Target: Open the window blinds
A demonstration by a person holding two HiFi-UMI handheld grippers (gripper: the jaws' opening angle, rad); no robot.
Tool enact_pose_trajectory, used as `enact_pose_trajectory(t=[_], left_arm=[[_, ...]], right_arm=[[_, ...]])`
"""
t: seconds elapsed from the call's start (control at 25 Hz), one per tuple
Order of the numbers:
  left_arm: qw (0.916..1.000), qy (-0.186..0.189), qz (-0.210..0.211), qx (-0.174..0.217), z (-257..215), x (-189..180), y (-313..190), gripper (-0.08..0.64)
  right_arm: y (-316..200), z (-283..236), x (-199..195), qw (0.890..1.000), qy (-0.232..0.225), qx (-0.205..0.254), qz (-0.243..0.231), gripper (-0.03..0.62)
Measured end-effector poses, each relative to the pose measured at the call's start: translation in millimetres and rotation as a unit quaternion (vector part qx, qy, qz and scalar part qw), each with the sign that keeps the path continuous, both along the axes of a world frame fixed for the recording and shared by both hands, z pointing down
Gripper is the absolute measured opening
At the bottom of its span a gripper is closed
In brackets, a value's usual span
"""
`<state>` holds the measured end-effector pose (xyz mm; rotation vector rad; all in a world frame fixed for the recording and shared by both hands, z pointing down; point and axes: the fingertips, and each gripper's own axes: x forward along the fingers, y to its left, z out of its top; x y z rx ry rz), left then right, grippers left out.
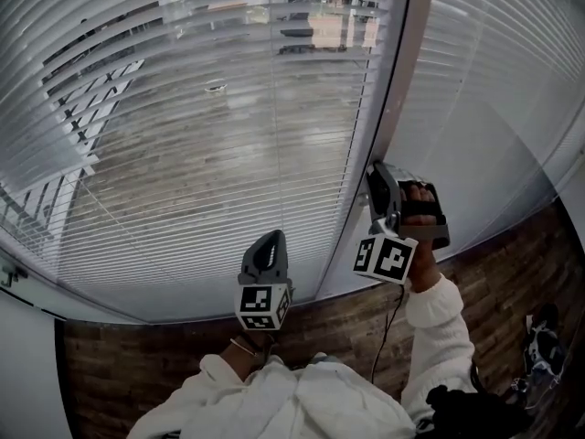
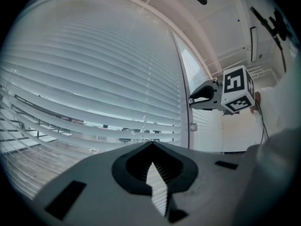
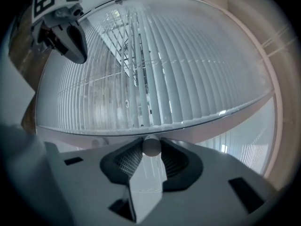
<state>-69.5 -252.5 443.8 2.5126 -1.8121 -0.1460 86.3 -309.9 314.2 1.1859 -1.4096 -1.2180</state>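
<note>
White slatted blinds [image 1: 210, 154] cover the left window pane, their slats tilted enough to show a wooden deck outside. A second set of blinds [image 1: 494, 108] on the right pane looks more closed. My right gripper [image 1: 377, 174] is raised to the post between the panes. In the right gripper view it [image 3: 151, 147] is shut on the round white end of the blind wand [image 3: 151, 145], pads on either side. My left gripper [image 1: 268, 240] hangs lower and to the left, in front of the blinds. Its jaws [image 2: 151, 147] meet at the tips with nothing between them.
A pale window post [image 1: 393, 90] separates the two panes. Below the sill runs a brick wall [image 1: 137, 355]. A shoe [image 1: 544, 346] lies on the floor at far right. My white sleeves [image 1: 439, 318] fill the bottom of the head view.
</note>
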Motion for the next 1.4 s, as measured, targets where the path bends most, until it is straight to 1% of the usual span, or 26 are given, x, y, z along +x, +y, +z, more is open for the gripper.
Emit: enact_pose_trajectory(t=[0.2,0.36,0.6,0.72,0.84,0.92,1.04,1.12,1.16,1.24,1.32,1.36,1.4], left_arm=[[1.0,-0.001,-0.006,0.002,0,2,-3,-0.003],[1.0,-0.002,-0.009,0.002,-1,7,-4,-0.003],[0.9998,-0.004,-0.017,0.002,-2,15,-4,-0.003],[0.9997,-0.003,-0.025,0.003,-4,16,-3,-0.003],[0.9994,-0.003,-0.033,0.002,-2,14,-2,-0.003],[0.9993,-0.003,-0.037,0.001,0,12,-2,-0.002],[0.9991,-0.003,-0.042,-0.002,1,10,-1,-0.002],[0.9991,-0.004,-0.041,-0.003,2,10,1,-0.003],[0.9992,-0.004,-0.041,-0.004,2,10,1,-0.003],[0.9992,-0.005,-0.039,-0.004,2,9,2,-0.003],[0.9993,-0.005,-0.038,-0.003,2,8,2,-0.003],[0.9993,-0.004,-0.038,-0.002,1,7,3,-0.003],[0.9993,-0.001,-0.038,0.0,-1,6,3,-0.003]], right_arm=[[0,2,0,0.998,0.059,0.015,-0.006,0.13],[0,3,0,0.993,0.11,0.028,-0.014,0.13],[2,6,0,0.986,0.158,0.036,-0.028,0.13],[2,8,2,0.98,0.19,0.045,-0.028,0.13],[1,10,4,0.969,0.237,0.066,-0.023,0.13],[0,9,4,0.965,0.25,0.075,-0.023,0.13],[0,7,3,0.965,0.251,0.077,-0.025,0.13],[0,8,3,0.967,0.242,0.073,-0.025,0.13],[0,8,3,0.971,0.228,0.072,-0.025,0.13],[0,6,3,0.982,0.173,0.072,-0.03,0.13],[1,2,5,0.993,0.085,0.069,-0.039,0.132],[2,1,7,0.996,0.027,0.067,-0.044,0.132],[4,-1,10,0.996,-0.042,0.066,-0.046,0.133]])
